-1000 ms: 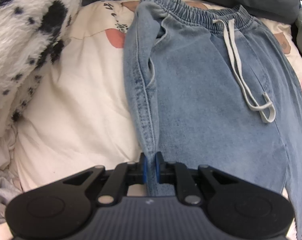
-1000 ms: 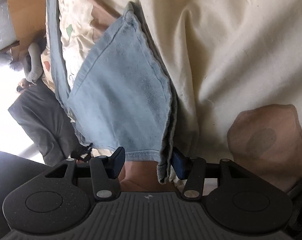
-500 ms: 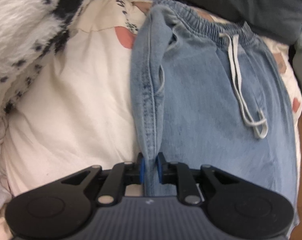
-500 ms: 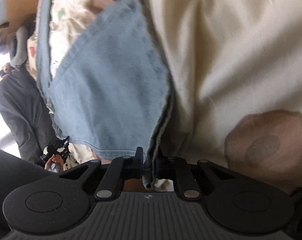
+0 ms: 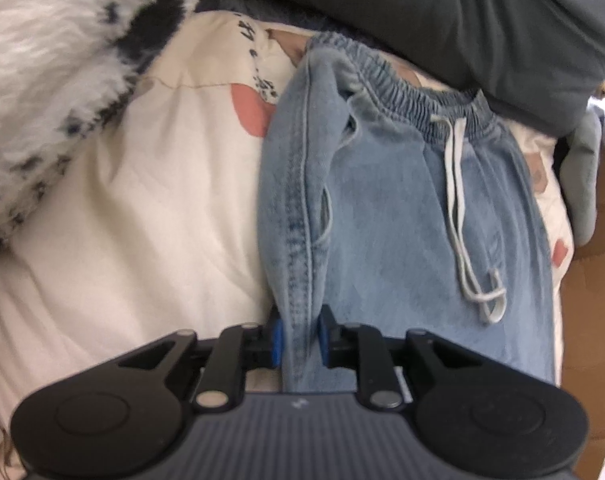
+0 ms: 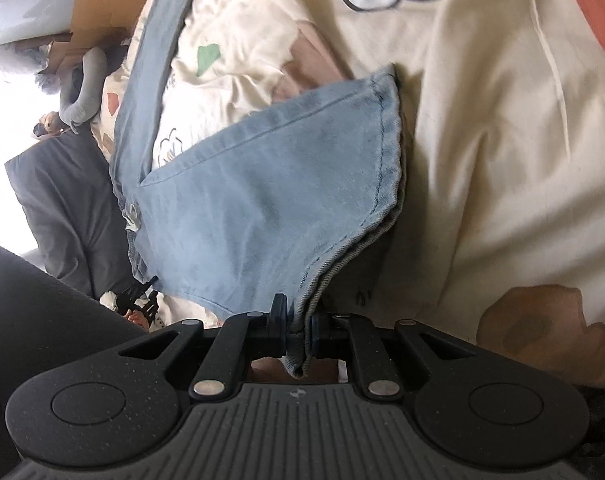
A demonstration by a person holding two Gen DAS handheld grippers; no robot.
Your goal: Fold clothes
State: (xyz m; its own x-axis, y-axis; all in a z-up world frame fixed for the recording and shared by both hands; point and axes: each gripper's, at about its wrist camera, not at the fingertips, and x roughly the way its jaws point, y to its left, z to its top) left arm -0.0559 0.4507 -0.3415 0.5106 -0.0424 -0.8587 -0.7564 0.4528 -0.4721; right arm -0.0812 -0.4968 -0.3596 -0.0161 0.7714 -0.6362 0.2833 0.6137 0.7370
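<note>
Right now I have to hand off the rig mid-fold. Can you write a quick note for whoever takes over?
Left tongs: shut on the jeans, pinching the side seam below the waistband.
Right tongs: shut on the jeans, gripping the stacked leg hems.
Jeans lie on the cream quilt, legs stacked, drawstring on top.
Done: both ends gripped.
Left: probably bring the hems up toward the waistband, lay flat, release.
</note>
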